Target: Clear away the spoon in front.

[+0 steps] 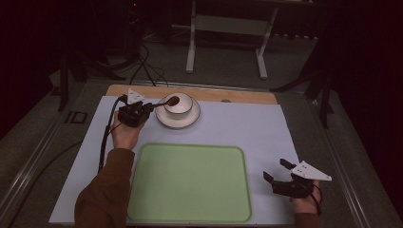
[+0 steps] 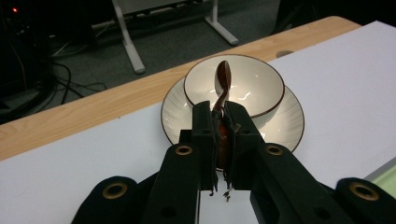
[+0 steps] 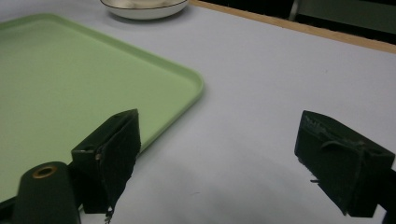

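A white bowl (image 1: 179, 104) with a dark rim stands on a white saucer (image 1: 177, 118) at the back of the table. A dark brown spoon (image 2: 222, 80) reaches over the bowl's rim, its scoop inside the bowl. My left gripper (image 2: 219, 116) is shut on the spoon's handle, just left of the saucer in the high view (image 1: 148, 108). My right gripper (image 1: 276, 171) rests open near the table's front right, beside the green tray (image 1: 190, 183); nothing lies between its jaws (image 3: 215, 149).
The empty green tray (image 3: 60, 84) takes up the front centre of the white table cover (image 1: 237, 128). A wooden strip (image 1: 237, 96) edges the table's far side. Beyond it a white stand (image 1: 227, 28) and cables (image 1: 147, 66) sit on the floor.
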A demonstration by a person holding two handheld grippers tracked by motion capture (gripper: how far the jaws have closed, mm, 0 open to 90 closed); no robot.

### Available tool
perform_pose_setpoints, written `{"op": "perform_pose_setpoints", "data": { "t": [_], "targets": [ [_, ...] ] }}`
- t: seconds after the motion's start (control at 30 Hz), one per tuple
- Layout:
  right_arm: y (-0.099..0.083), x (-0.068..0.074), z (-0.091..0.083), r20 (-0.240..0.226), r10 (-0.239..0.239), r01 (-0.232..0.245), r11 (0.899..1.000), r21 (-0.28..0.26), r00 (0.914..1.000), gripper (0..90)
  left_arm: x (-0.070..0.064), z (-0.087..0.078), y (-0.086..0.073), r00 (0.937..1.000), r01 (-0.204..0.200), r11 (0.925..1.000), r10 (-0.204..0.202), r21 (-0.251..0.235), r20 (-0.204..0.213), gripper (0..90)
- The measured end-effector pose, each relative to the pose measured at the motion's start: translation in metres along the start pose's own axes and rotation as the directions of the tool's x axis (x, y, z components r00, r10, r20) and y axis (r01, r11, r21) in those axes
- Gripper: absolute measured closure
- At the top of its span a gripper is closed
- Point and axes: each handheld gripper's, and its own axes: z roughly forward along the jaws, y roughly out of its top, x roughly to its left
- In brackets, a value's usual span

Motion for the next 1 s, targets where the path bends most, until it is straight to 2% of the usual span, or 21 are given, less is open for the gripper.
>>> {"op": "perform_pose_setpoints", "data": {
  "t": [0.27,0.63,0.87,1.0],
  "targets": [
    [0.000,0.000,0.000,-0.001,0.000,0.000,1.000,0.000,1.0000,14.1,0.003,-0.024,0.005,0.9999,-0.001,0.9998,0.000,-0.021,-0.012,84.1],
    [0.000,0.001,0.000,-0.001,-0.003,0.003,1.000,-0.001,1.0000,14.1,-0.001,-0.052,0.005,0.9995,-0.022,0.9989,0.021,-0.040,-0.021,84.0],
    [0.000,0.002,0.000,0.001,-0.005,0.005,1.000,0.001,1.0000,14.1,-0.004,-0.065,0.001,0.9985,-0.034,0.9994,0.034,-0.001,-0.043,84.0],
    [0.001,0.002,0.000,0.000,-0.008,0.008,1.000,0.002,1.0000,14.1,-0.006,-0.075,-0.001,0.9986,-0.032,0.9995,0.032,0.002,-0.042,84.0]
  ]
}}
